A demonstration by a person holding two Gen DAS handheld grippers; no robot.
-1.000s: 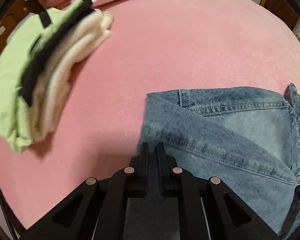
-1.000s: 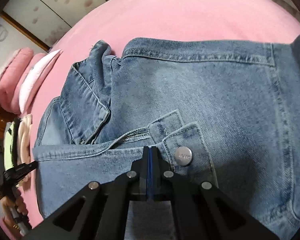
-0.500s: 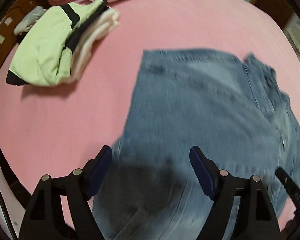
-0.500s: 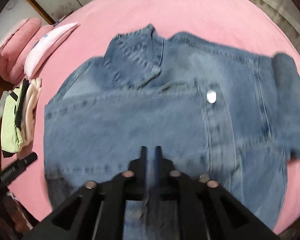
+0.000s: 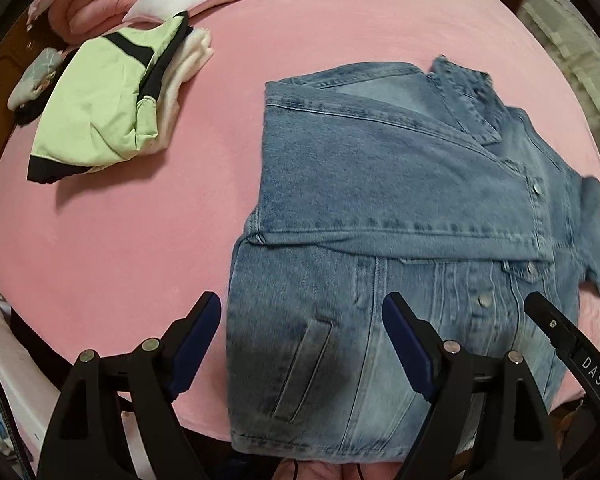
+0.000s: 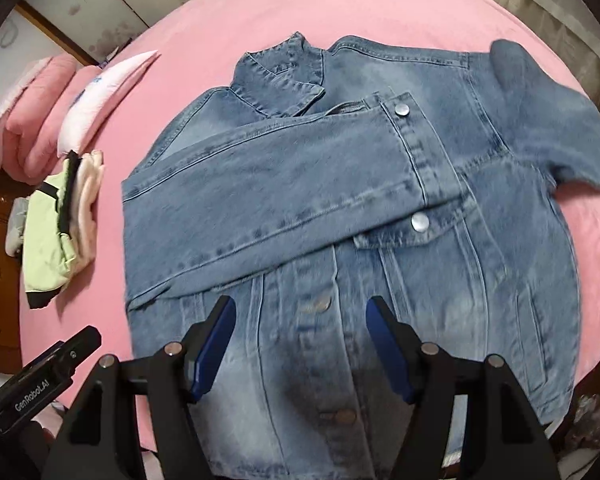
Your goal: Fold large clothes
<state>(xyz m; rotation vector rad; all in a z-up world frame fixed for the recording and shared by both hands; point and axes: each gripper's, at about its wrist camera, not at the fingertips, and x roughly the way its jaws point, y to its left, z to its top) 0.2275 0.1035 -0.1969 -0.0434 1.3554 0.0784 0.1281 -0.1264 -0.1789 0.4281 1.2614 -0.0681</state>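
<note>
Left hand-held gripper [image 5: 302,344]: your jaws stand apart, having just been opening; nothing is between the blue pads, which hang above the near hem of the jacket.
Right hand-held gripper [image 6: 300,344]: released as well, jaws just opened; only the button placket shows below the gap, untouched.
Faded blue denim jacket [image 6: 380,240]: lies front-up on the pink bed sheet [image 5: 120,240], collar away from you.
Folded sleeve [image 6: 280,184]: laid across the chest, its cuff resting just above the snap of the chest pocket.
Other sleeve [image 6: 548,128]: not yet folded; spread out to the far side.
Stack of folded clothes, pale green on top [image 5: 100,112]: well apart from the jacket, beside the pillows.
Risk, stiff cloth: judged likely to spring back, so the crossed sleeve may slide off when you lift the second one.
Risk, near hem: it sits close to the bed's edge; a pull toward you could drag the jacket off.
</note>
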